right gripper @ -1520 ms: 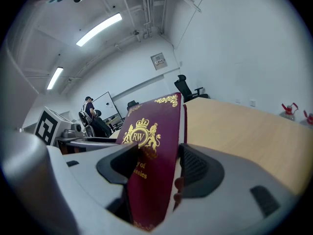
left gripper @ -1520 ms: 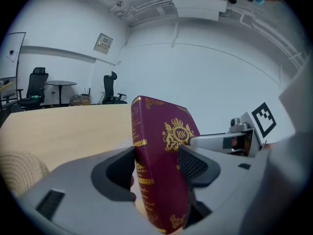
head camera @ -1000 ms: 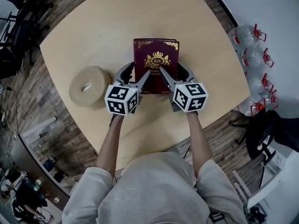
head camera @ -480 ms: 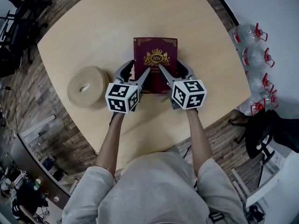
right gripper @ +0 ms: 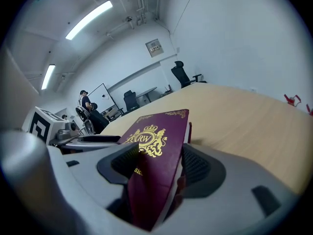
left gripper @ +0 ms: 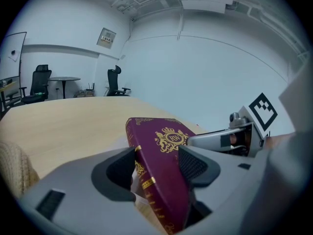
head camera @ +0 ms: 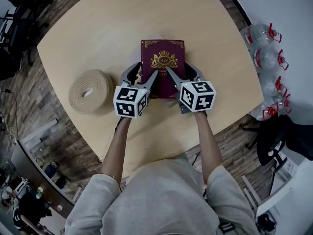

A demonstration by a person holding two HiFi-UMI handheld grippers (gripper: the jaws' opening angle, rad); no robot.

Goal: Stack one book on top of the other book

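A maroon book [head camera: 163,58] with a gold crest on its cover is held at its near end by both grippers, just over the round wooden table [head camera: 98,33]. My left gripper [head camera: 146,71] is shut on the near left corner by the spine and has just been closing slightly on it. The right gripper [head camera: 178,68] is shut on the near right corner. In the left gripper view the book [left gripper: 164,146] stands tilted between the pads. In the right gripper view the book [right gripper: 156,141] fills the gap, with a thin red edge behind it. I cannot make out a second book.
A coiled beige woven band [head camera: 90,90] lies on the table left of the left gripper. Several clear water jugs [head camera: 264,58] with red handles stand on the floor at the right. Office chairs [head camera: 19,13] stand beyond the table's left edge.
Both grippers and the book have sunk a little toward the table. The grip on the book looks the same, and the coiled band has not moved.
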